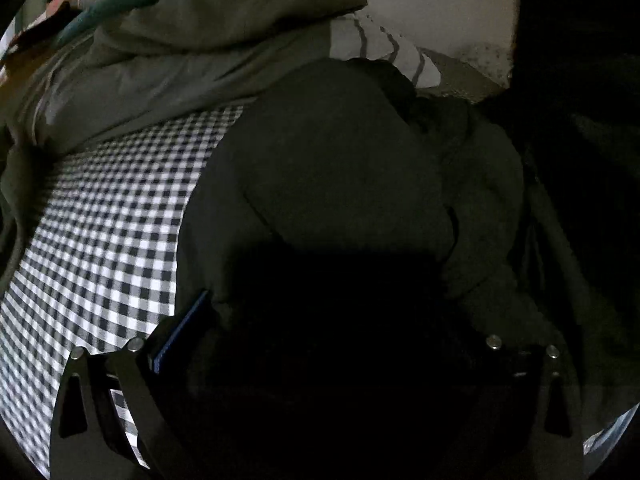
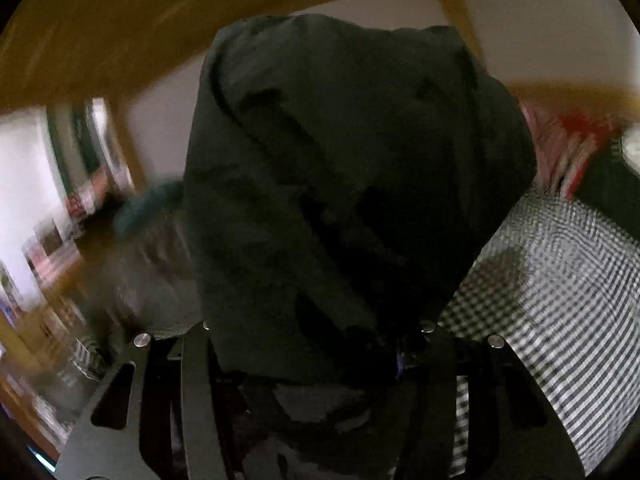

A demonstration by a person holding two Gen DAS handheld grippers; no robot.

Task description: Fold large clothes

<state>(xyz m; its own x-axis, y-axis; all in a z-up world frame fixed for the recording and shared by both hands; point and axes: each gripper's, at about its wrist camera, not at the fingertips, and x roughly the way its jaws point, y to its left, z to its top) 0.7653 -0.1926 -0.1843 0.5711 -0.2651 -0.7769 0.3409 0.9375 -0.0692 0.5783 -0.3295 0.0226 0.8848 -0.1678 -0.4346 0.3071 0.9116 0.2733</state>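
Observation:
A large dark green garment (image 1: 320,152) lies bunched on a black-and-white checked cloth (image 1: 112,220). My left gripper (image 1: 320,300) points down into it with its jaws wide. One blue-padded finger (image 1: 180,328) shows at the fabric's left edge; the other finger is buried in dark folds, so I cannot tell if the pads press. In the right wrist view the same dark green garment (image 2: 340,160) rises as a thick bunch from between the fingers of my right gripper (image 2: 316,340), which is shut on it and raised above the checked cloth (image 2: 560,280). The fabric hides both fingertips.
A lighter olive garment (image 1: 180,52) lies behind the dark one. Beside it are a grey striped cloth (image 1: 380,48) and a teal cloth (image 1: 120,0). A wooden frame (image 2: 100,20) and a pale wall stand behind. A red-patterned item (image 2: 568,140) lies at the right, blurred.

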